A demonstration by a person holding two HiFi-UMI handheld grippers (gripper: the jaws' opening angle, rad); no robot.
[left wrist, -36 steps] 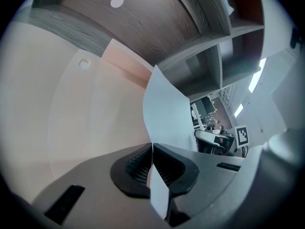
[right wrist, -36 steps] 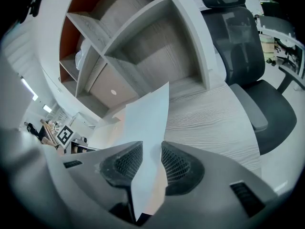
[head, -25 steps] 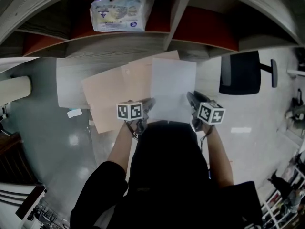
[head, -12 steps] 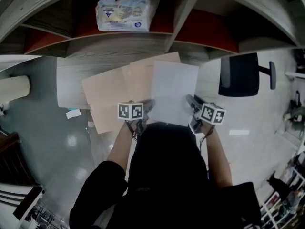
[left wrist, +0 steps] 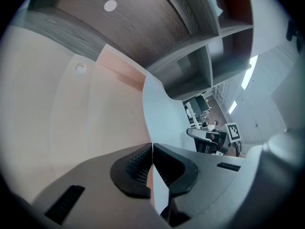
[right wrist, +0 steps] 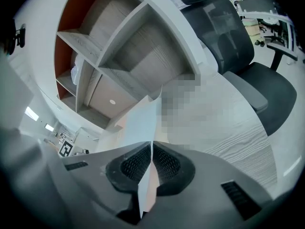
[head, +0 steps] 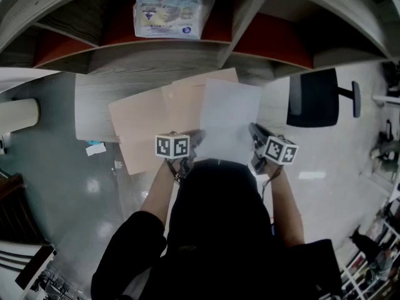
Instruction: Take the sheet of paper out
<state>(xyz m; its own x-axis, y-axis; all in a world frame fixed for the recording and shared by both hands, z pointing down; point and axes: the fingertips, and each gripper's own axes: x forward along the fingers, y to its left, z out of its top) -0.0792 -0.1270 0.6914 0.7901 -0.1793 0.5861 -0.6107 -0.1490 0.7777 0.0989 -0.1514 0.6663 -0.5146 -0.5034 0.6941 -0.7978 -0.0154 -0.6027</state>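
1. Two hand-held grippers share one white sheet of paper [head: 226, 114]. The left hand-held gripper [head: 195, 137] is clamped on its near left corner. The right hand-held gripper [head: 255, 131] has just been closing and now pinches the near right corner, with paper between its pads.
2. The sheet's far part reaches over the peach sheets [head: 140, 130] spread on the counter [head: 125, 80]; whether it rests on them I cannot tell.
3. Left-side risk: if the sheet drags as it comes away, it could sweep the peach sheets along or off the counter's edge.
4. Middle risk: uneven pulling by the two hands could crease or tear the thin paper between the grips.
5. Right-side risk: that grip seems to bite only a narrow margin, so a quick tug might slip it free.
6. Containers: the shelf's left cubby [head: 94, 39] holds a soft plastic pack [head: 172, 11]. The right cubby [head: 269, 42] shows only its red back panel.
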